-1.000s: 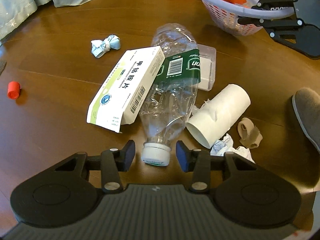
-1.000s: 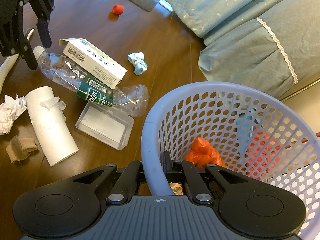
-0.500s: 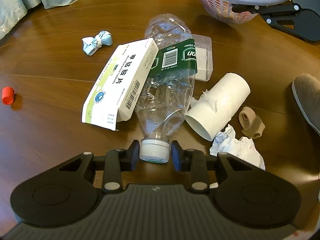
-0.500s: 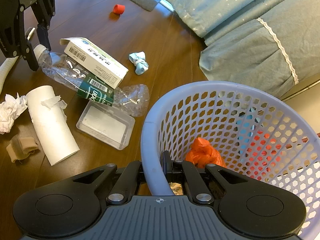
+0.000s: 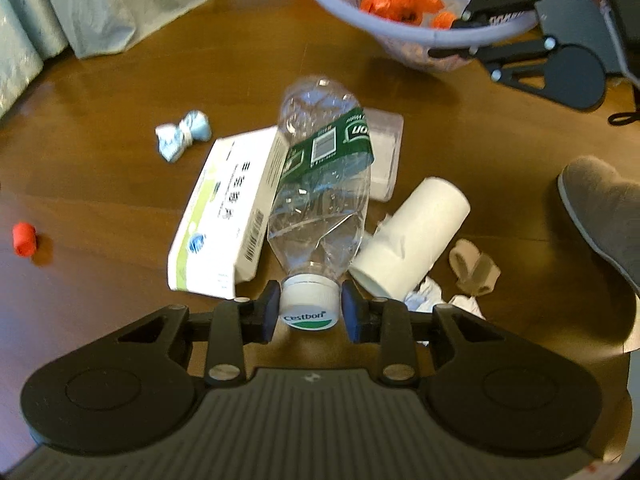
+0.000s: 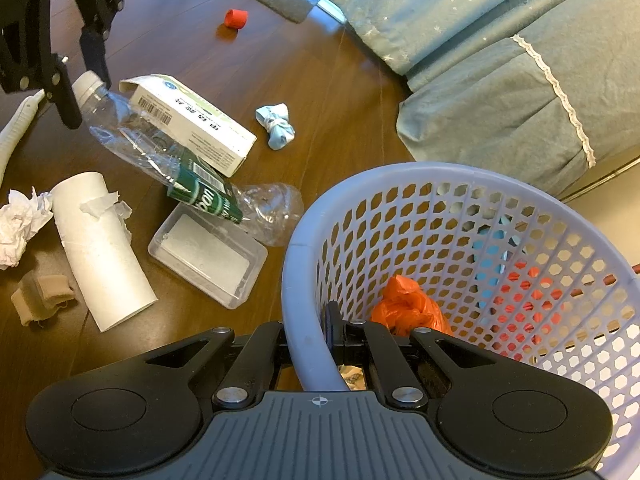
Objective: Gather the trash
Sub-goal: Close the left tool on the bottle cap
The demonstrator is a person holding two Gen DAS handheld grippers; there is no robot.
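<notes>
A crushed clear plastic bottle [image 5: 320, 196] with a green label has its white cap [image 5: 309, 304] clamped in my left gripper [image 5: 309, 312], neck end raised off the wooden floor. The same bottle [image 6: 160, 148] shows in the right wrist view, its base resting by a clear plastic lid [image 6: 208, 256]. My right gripper [image 6: 310, 340] is shut on the rim of the lilac mesh basket [image 6: 312, 248], which holds an orange bag [image 6: 408, 308]. A white medicine box [image 5: 228, 216], a white paper roll [image 5: 412, 236], crumpled tissue [image 6: 20, 220] and a blue wrapper [image 5: 184, 134] lie around.
A red cap [image 5: 24, 238] lies far left on the floor. A beige scrap [image 5: 472, 268] sits by a grey slipper [image 5: 600, 204] at the right. Teal bedding [image 6: 480, 60] hangs along the far side, and a white hose [image 6: 16, 124] lies at the left.
My left gripper closed on the bottle's cap and lifted the neck end, tilting the bottle up. The basket in my right gripper stayed put.
</notes>
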